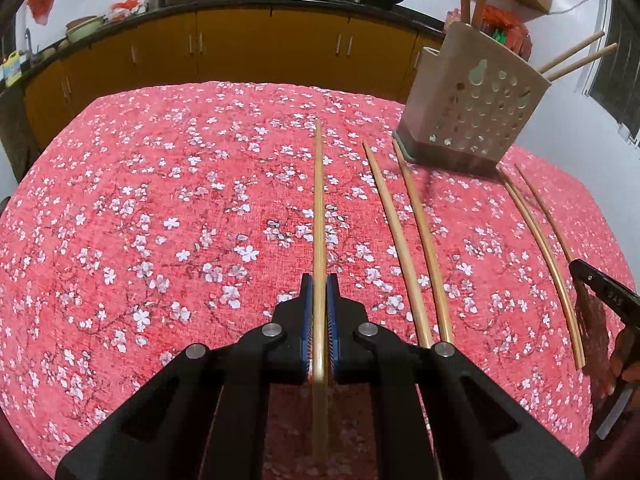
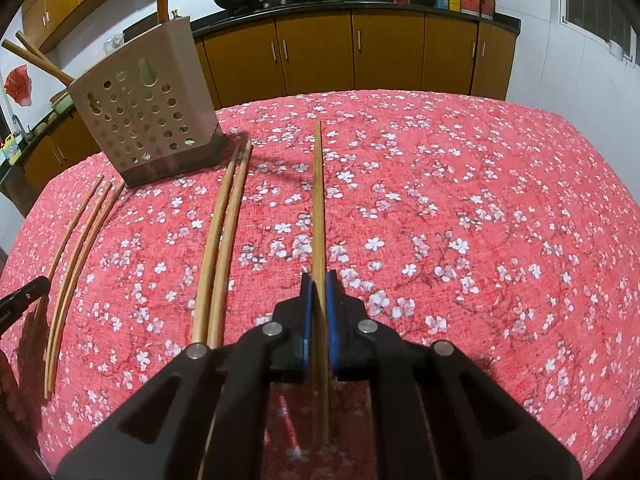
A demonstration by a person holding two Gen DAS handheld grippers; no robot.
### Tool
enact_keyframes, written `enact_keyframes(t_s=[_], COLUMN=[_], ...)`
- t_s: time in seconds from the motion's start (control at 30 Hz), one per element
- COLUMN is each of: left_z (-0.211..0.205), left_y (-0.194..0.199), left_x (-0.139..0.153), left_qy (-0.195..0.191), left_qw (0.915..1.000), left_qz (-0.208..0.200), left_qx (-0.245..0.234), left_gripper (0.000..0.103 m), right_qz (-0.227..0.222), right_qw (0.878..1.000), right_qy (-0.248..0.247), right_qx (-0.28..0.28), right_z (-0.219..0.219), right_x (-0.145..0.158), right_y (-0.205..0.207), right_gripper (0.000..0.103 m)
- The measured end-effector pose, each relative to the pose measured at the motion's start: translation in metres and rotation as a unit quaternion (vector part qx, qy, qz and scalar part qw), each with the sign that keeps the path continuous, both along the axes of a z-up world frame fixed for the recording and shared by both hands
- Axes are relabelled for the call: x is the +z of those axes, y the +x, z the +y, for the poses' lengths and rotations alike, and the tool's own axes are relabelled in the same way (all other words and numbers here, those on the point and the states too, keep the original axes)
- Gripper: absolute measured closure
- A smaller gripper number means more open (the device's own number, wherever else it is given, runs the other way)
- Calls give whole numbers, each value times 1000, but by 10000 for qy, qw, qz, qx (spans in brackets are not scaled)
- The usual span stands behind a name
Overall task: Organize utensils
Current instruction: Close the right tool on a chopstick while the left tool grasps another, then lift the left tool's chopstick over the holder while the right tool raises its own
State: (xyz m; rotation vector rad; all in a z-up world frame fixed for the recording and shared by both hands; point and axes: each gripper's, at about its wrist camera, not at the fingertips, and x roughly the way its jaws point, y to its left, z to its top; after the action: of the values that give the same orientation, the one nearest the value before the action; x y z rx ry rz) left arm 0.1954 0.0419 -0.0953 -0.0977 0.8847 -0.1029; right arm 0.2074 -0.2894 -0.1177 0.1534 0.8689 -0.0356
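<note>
Left wrist view: left gripper (image 1: 319,292) and right gripper (image 2: 319,292) each clamp one chopstick (image 1: 318,208) above the tablecloth (image 1: 140,200). Some already stand in the holder (image 1: 472,112); four loose chopsticks (image 1: 400,240) remain.

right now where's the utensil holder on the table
The utensil holder stands upright at the far edge of the floral tablecloth, upper right in the left wrist view, upper left in the right wrist view, just beyond the tips of the loose chopsticks.
</note>
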Motion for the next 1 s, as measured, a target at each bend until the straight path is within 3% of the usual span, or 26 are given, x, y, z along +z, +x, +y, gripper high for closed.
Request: enact_keyframes(t_s=[0.67,1.0], left_z=[-3,3], left_y=[-11,-20], left_x=[4,54], left_qy=[99,-9], left_qw=[9999,9986], left_qz=[35,-525], left_qx=[-68,-61], left_gripper=[95,95], right_qz=[-9,-678], right_qw=[9999,9974], right_qy=[111,215], right_qx=[9,-93], right_z=[-1,-14], right_x=[8,59], right_y=[-9,-26], right_gripper=[95,95])
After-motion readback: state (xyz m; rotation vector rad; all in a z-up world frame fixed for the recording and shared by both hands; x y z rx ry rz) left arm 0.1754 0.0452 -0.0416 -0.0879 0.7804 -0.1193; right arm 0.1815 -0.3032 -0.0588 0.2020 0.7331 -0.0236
